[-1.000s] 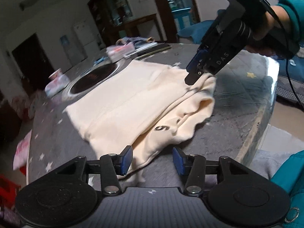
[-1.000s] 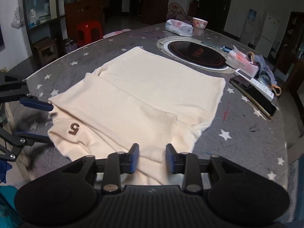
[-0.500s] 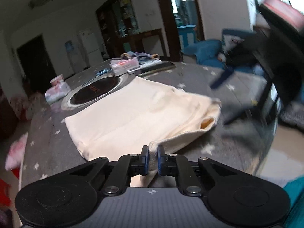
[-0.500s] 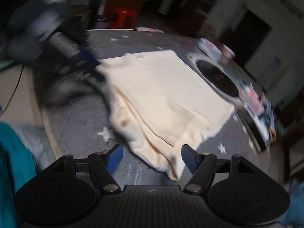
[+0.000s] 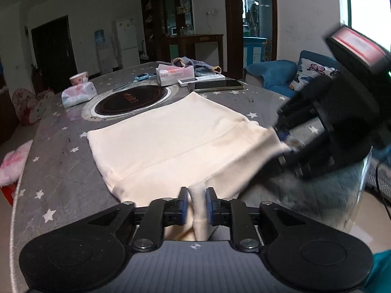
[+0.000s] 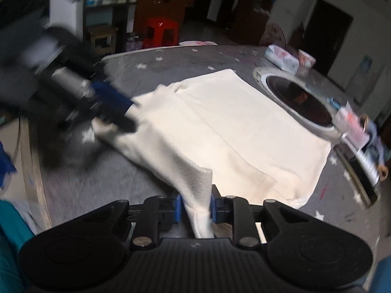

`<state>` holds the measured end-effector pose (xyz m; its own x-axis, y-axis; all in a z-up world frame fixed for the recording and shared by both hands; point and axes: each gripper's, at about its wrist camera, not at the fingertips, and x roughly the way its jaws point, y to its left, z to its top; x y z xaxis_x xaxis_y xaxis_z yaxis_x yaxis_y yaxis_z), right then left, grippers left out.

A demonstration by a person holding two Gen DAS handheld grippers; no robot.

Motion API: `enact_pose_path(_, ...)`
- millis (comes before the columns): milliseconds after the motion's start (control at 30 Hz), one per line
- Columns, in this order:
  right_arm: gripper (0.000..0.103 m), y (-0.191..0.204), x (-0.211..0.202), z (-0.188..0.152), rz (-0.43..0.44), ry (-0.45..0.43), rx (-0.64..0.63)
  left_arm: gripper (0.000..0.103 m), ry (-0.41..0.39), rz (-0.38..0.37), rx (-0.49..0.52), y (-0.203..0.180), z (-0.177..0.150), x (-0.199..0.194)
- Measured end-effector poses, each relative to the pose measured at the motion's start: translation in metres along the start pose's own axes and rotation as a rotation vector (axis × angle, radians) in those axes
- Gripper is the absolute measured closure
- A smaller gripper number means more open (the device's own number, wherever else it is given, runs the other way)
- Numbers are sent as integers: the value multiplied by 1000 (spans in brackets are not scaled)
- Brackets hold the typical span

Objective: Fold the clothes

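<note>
A cream garment (image 5: 176, 144) lies partly folded on the grey star-patterned table (image 5: 56, 171); it also shows in the right wrist view (image 6: 239, 131). My left gripper (image 5: 197, 205) is shut on the garment's near edge. My right gripper (image 6: 195, 206) is shut on another corner of the same near edge and shows blurred at the right of the left wrist view (image 5: 283, 144). The left gripper shows blurred in the right wrist view (image 6: 114, 112). The near edge is lifted between them.
A round black hotplate (image 5: 129, 100) is set into the table beyond the garment. Tissue packs (image 5: 78, 94), a cup (image 5: 78, 78), a tissue box (image 5: 174, 73), a remote and a tablet (image 5: 215, 85) lie at the far side. The table edge (image 6: 34, 161) is close on my side.
Both grippers have closed on the garment's near edge. A second ago both were open; the right one shut last. The edge is now raised and stretched between them.
</note>
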<state>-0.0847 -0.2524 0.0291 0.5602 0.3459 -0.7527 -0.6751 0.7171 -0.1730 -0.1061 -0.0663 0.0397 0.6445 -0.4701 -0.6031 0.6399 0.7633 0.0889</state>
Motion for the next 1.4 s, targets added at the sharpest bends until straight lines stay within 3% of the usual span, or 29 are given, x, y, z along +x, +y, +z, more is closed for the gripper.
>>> enact_pose_path(33,84,-5,-1,2,11,1,26,57,-6,5,16,-3,-3,-5)
enact_pose_path(100,85,-15,-4,6,32,2,79,53,-20,21,53,-8,-9,-11)
enact_pose_path(367,85,-28,-12,22,20,-23,131,54,12,106,155,-12,-21,0)
enact_pose_path(500,86,-24,-11,21,-1,-36,108,87,27,110,169,-4,-24,3)
enact_pose_path(633,90,-15,-16,15,-13,-57,88,97,0,109,136,-1,-23,-10)
enact_pose_path(867,91,-6,-49,4,22,-115,111,98,-60,81,85,-9,-23,-62)
enact_pose_path(1067,92,25,-100,-7,54,-140,73,99,-71,68,89,-28,-33,-116)
enact_pose_path(1167,92,32,-111,-7,49,-137,61,99,-74,64,58,-24,-29,-121)
enact_pose_path(1300,92,23,-107,-3,25,-130,95,99,-86,-25,-54,-8,-21,-118)
enact_pose_path(1400,92,11,-102,0,14,-130,138,90,-84,-46,-23,-20,-22,-119)
